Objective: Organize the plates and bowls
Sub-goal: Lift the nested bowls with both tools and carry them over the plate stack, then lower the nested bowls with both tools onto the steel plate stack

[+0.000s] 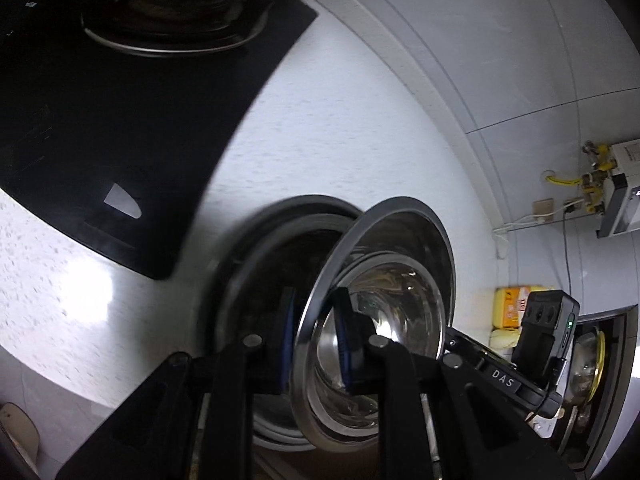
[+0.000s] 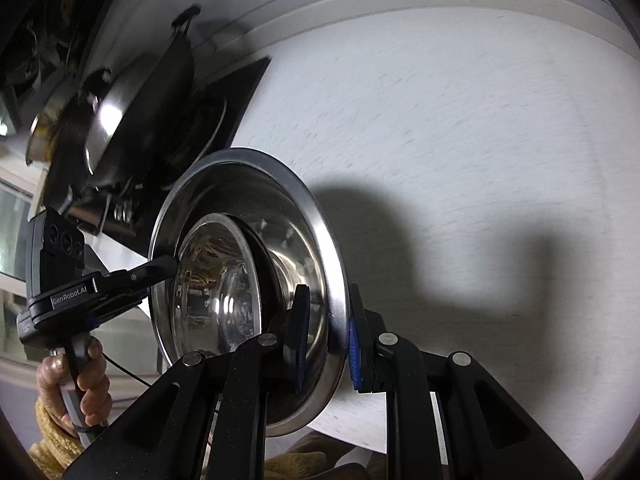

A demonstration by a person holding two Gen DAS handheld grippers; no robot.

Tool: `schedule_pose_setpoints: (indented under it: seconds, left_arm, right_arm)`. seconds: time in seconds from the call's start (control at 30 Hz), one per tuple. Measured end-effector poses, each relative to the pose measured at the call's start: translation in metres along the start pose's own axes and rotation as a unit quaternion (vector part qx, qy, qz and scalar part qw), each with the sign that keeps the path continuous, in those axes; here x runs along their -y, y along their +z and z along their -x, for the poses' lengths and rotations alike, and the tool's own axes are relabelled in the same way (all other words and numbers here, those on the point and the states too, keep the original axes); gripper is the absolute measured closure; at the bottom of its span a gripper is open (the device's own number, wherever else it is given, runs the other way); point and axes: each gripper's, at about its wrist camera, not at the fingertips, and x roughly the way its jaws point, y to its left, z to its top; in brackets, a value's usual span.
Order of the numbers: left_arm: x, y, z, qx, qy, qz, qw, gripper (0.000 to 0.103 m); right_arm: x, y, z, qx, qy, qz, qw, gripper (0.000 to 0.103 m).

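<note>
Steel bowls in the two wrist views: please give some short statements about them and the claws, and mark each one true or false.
1. Both claws grip the rim of the same large steel bowl. True.
2. A smaller shiny bowl sits inside the large one. True.
3. The large bowl is made of blue plastic. False: it is bare steel; only the claw pads are blue.
4. The right claw hangs open, away from the bowl. False: it is shut on the rim.
5. The left claw holds the opposite rim. True.
</note>
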Motion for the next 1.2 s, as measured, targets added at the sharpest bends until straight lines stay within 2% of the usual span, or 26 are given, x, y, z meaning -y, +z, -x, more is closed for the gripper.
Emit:
schedule_pose_setpoints:
  seconds: [0.13,0.27,0.57,1.2]
  left_arm:
    - [-0.010,0.002,-0.004,-0.003,0.013,-0.007,0.9999,0.088]
    - [-0.019,0.003,-0.006,-0.012,0.006,-0.012,0.9998,0.088]
    - [0.005,0.012,0.007,0.028,0.034,-0.073,0.9963,0.087]
    - [0.015,0.005,0.034,0.069,0.059,-0.107,0.9900,0.085]
  right_arm:
    - [-0.002,-0.005,-0.019,-0.014,0.001,-0.008,1.000,0.087]
    - [-0.005,-0.010,-0.024,-0.010,-0.006,-0.014,1.000,0.087]
    - [-0.010,-0.014,-0.021,0.006,-0.026,-0.023,0.999,0.086]
    - [-0.030,-0.018,-0.006,0.053,-0.064,-0.018,0.996,0.086]
